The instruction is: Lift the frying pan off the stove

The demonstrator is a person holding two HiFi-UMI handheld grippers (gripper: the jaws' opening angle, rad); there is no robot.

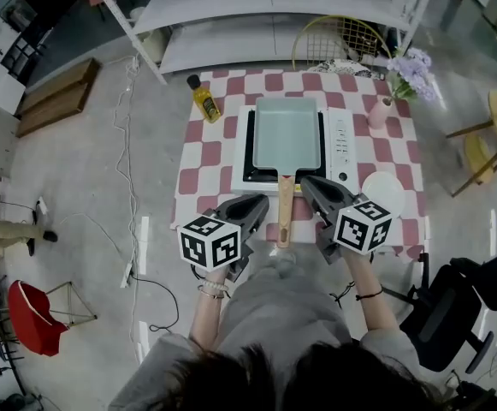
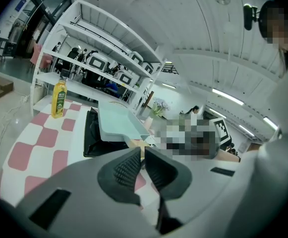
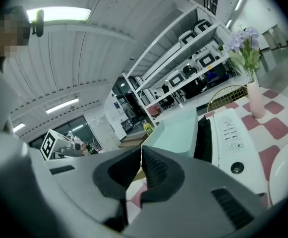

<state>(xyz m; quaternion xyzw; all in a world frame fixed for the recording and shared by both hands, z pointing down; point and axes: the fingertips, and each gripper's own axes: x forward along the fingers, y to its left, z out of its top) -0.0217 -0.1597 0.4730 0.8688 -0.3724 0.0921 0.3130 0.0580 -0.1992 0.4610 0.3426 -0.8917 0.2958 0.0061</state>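
Note:
A rectangular pale teal frying pan [image 1: 286, 131] sits on the black top of a white stove [image 1: 340, 144]. Its wooden handle [image 1: 286, 212] points toward me past the table edge. My left gripper [image 1: 263, 199] hovers just left of the handle, jaws shut with nothing between them. My right gripper [image 1: 306, 182] hovers just right of the handle, also shut and empty. The left gripper view shows the closed left gripper [image 2: 143, 157] with the pan [image 2: 116, 120] beyond it. In the right gripper view the shut right gripper [image 3: 141, 157] faces the pan [image 3: 178, 128] and the stove [image 3: 230, 133].
The table wears a pink-and-white checked cloth [image 1: 210, 157]. A yellow oil bottle [image 1: 204, 98] stands at the far left, a pink vase with purple flowers [image 1: 383, 110] at the far right, a white plate [image 1: 383, 191] right of the stove. White shelving stands behind; a black chair [image 1: 453, 306] is at my right.

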